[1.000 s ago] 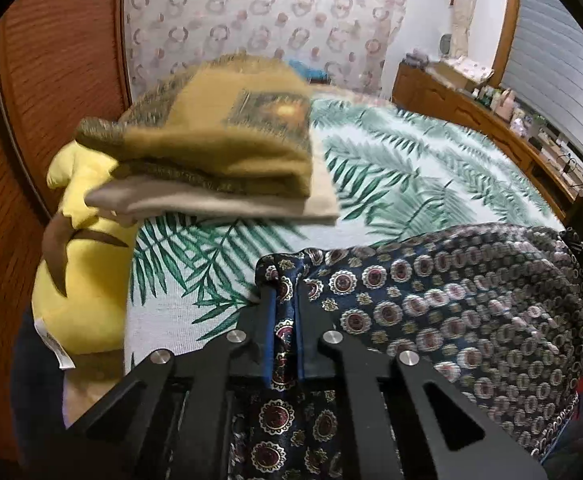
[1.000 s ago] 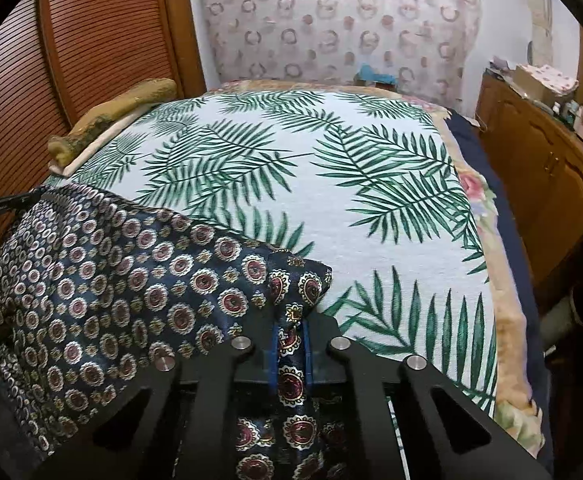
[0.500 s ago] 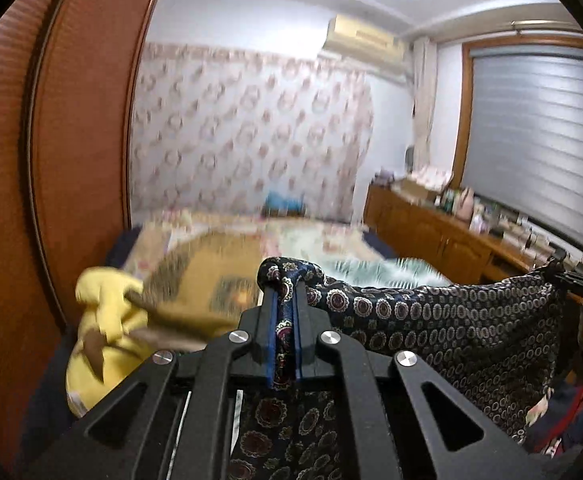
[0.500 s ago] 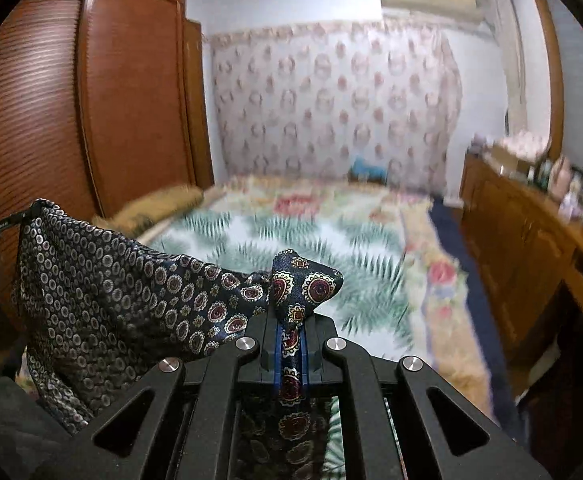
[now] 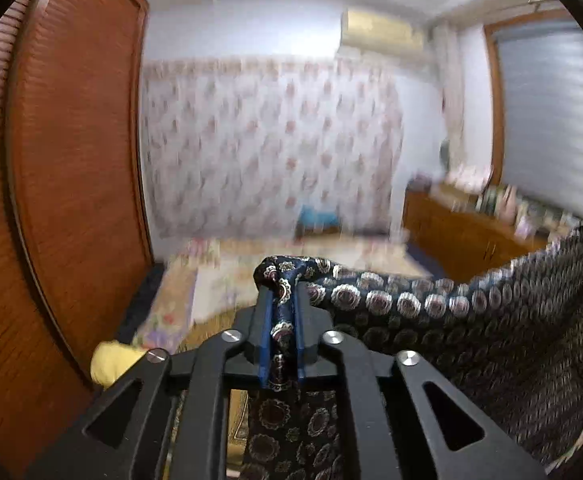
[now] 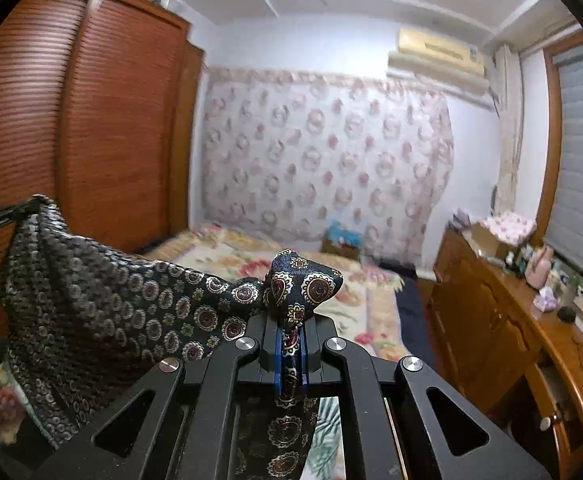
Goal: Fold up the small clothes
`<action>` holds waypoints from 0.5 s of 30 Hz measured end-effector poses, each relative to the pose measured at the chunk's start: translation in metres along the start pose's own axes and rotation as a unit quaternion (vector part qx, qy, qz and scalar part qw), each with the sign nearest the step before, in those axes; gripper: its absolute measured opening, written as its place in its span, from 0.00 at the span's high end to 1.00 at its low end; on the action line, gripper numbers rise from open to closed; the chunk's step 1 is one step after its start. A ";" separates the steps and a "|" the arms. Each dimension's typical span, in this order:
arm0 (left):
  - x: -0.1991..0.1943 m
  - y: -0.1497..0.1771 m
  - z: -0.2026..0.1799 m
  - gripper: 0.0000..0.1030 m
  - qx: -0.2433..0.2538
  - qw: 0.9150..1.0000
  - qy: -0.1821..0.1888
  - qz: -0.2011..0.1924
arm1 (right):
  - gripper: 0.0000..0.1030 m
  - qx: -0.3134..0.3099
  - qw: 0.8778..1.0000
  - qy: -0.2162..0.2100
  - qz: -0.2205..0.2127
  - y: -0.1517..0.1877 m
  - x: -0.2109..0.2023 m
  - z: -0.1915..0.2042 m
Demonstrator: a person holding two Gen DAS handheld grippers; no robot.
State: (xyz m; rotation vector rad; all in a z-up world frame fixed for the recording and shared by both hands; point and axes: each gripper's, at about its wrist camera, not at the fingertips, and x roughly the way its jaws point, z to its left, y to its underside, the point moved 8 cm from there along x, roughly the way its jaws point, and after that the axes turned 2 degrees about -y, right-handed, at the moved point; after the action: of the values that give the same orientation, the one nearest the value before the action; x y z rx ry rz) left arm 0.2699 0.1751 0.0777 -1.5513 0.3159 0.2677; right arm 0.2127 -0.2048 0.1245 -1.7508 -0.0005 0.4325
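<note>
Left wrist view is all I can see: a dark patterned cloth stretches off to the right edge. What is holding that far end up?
Observer: The right tongs, shut on another corner of the patterned cloth; the corner bunches up above them.
Operator: The wooden dresser is just a blur for me. Is anything on it?
Observer: Yes. On top of the dresser stands a pink container, with small clutter around it.
</note>
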 end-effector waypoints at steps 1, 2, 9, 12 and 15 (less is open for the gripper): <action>0.020 0.009 0.002 0.84 -0.001 1.000 0.001 0.021 | 0.92 0.008 1.000 0.003 0.025 0.004 0.026 0.007; 0.038 0.021 0.005 0.81 -0.002 0.999 0.003 0.040 | 0.86 0.012 0.999 0.011 0.051 0.014 0.052 0.005; 0.066 0.083 0.013 0.49 0.009 0.995 0.010 0.097 | 0.50 0.052 0.988 0.029 0.139 0.096 0.135 0.005; 0.058 0.099 0.007 0.29 0.013 0.994 0.020 0.110 | 0.43 0.058 0.986 0.024 0.153 0.116 0.143 0.006; 0.045 0.119 -0.006 0.28 0.026 0.992 0.033 0.120 | 0.41 0.055 0.985 0.016 0.163 0.129 0.143 0.005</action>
State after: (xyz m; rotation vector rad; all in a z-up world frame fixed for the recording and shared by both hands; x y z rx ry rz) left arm 0.2689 0.1682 -0.0492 -1.4739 0.5588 0.3941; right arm 0.3143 -0.1967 -0.0396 -1.6522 0.3311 0.6295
